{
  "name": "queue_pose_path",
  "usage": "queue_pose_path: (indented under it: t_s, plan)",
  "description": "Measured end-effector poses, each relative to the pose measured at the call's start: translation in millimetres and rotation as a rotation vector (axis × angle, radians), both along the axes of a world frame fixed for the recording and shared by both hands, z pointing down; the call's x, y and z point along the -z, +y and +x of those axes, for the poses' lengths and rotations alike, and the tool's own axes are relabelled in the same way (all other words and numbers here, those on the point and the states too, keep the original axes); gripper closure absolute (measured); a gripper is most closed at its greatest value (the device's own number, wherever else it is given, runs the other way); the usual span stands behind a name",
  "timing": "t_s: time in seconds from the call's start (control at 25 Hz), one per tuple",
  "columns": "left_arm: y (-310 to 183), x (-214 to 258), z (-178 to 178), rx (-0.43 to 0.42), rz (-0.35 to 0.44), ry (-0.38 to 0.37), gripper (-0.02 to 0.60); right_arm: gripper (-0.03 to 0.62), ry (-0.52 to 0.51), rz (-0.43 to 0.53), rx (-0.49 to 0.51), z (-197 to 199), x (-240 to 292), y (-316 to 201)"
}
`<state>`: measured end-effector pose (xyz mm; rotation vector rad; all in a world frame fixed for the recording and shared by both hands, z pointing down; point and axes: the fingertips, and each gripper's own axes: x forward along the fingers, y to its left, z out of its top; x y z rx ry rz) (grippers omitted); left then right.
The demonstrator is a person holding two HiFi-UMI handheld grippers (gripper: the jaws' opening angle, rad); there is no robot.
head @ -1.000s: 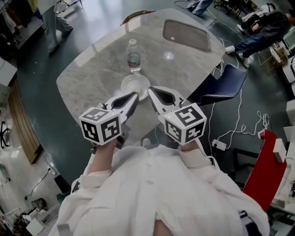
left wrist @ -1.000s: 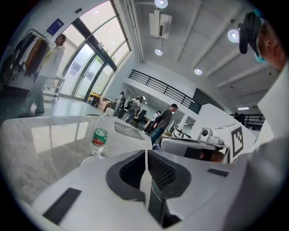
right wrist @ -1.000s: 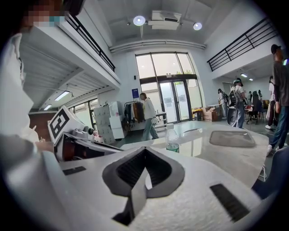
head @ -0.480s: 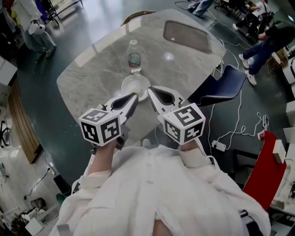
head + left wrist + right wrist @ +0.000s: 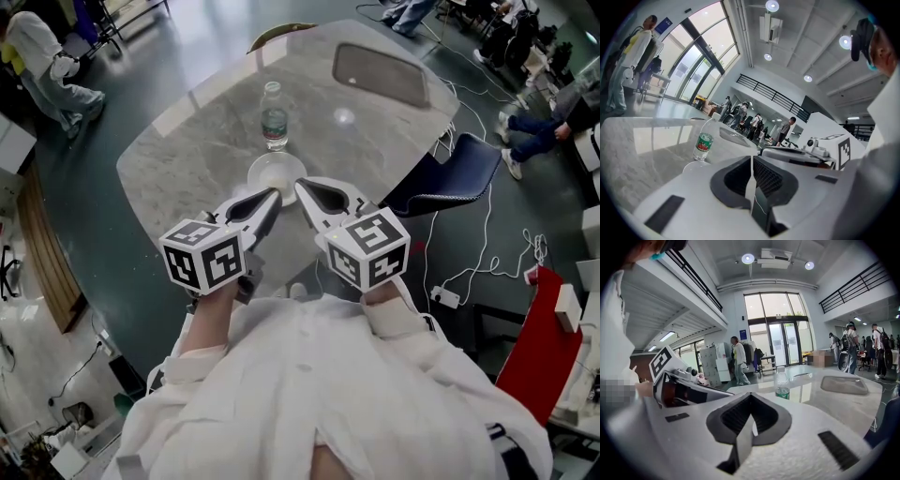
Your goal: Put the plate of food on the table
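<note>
Plate [image 5: 274,169] is seen resting on the worktop [image 5: 187,155], just beyond the left hand-held gripper [image 5: 276,193] and right hand-held gripper [image 5: 299,186]. Both are closed on nothing and equally near.

White plate [image 5: 274,169], apparently grey-marbled table [image 5: 187,159]

No readable text; water bottle [image 5: 273,114] label green-red, print too small.

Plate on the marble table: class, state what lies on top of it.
The plate shows only a pale, bare surface; no food is visible. Its near rim is covered by the tips of the left gripper and the right gripper.
</note>
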<state>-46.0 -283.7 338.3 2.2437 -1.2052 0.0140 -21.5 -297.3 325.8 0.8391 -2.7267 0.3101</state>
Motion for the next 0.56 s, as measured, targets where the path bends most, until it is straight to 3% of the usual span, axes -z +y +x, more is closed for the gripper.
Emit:
queue_pose_path:
  t_s: [0.56]
  plan:
    - [-1.3,-3.4,2.7,-0.008,-0.011,-0.005,0.555,0.592,-0.010,-0.028,-0.010,4.2,-5.0,-3.3]
